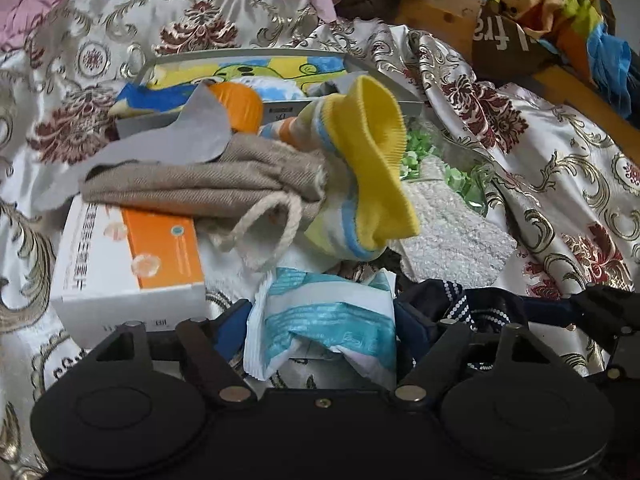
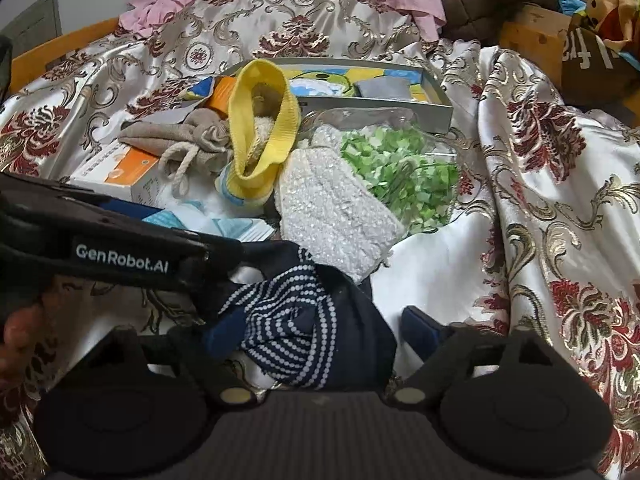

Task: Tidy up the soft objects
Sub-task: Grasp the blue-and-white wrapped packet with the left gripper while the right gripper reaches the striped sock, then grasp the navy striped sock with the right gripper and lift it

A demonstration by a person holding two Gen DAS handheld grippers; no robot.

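Soft objects lie in a pile on a floral bedspread [image 1: 560, 168]. A yellow-cuffed striped sock [image 1: 372, 168] [image 2: 260, 120] lies on a beige drawstring pouch [image 1: 208, 176] [image 2: 192, 136]. A blue and white soft packet [image 1: 324, 320] lies between my left gripper's [image 1: 320, 328] open fingers. A navy sock with white dotted stripes [image 2: 296, 320] [image 1: 452, 304] lies between my right gripper's [image 2: 316, 328] open fingers, its left fingertip [image 2: 224, 332] against the cloth. A white fluffy cloth [image 2: 336, 204] [image 1: 452, 224] lies beyond.
A grey tray [image 2: 436, 110] [image 1: 168, 60] holds a yellow and blue cartoon cloth. A white and orange box [image 1: 128, 264] [image 2: 116, 172] sits at the left. A clear bag of green pieces [image 2: 400, 172] lies at the right. The left gripper's body [image 2: 120, 256] crosses the right wrist view.
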